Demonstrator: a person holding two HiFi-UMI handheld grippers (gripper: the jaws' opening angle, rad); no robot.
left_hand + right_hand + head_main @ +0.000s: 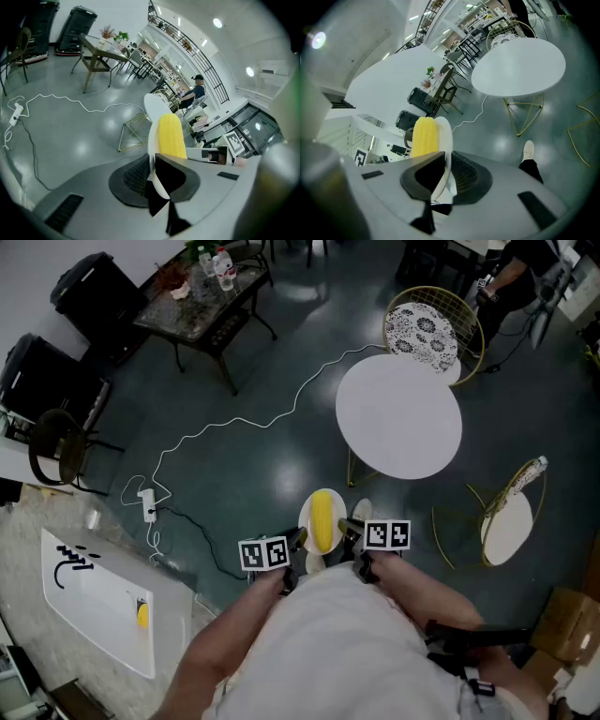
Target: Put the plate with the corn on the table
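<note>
Holding: the plate (pixel 307 521) was gripped from both sides, close in front of the person and above the floor, not yet over the table.
Left gripper (pixel 298 542): jaws were pinched on the plate's left rim.
Right gripper (pixel 349 529): jaws were pinched on the plate's right rim, opposite the left one.
Table direction: the round white table (pixel 398 415) lay ahead and a bit to the right, well apart from the plate.
Nearer side: the right gripper was nearer the table.
Corn axis: the corn (pixel 323 519) ran lengthwise away from the person, crosswise to the line between the two grippers.
Plate look: small, white, shallow, held roughly level.
Corn look: one yellow cob, lying along the plate's middle and covering most of its length.
Next move, judged: a forward carry with both grippers moving together; tilting sideways could let the cob roll.
</note>
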